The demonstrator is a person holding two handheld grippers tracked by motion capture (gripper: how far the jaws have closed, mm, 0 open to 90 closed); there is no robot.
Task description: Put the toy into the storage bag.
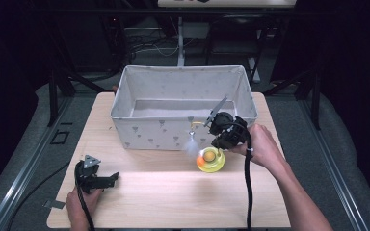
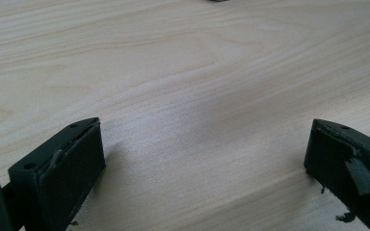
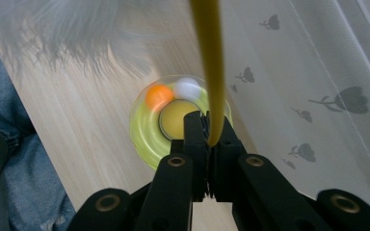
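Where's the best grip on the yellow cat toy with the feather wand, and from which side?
Grip the thin yellow wand low on its stem, from above, as the right gripper does now, shut on it. The round yellow track base is wide and flat on the table, probably awkward for two jaws; the wand stands up clear.

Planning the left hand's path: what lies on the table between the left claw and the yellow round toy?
Nothing: in the high view, bare wooden table runs from the open left claw to the yellow round toy.
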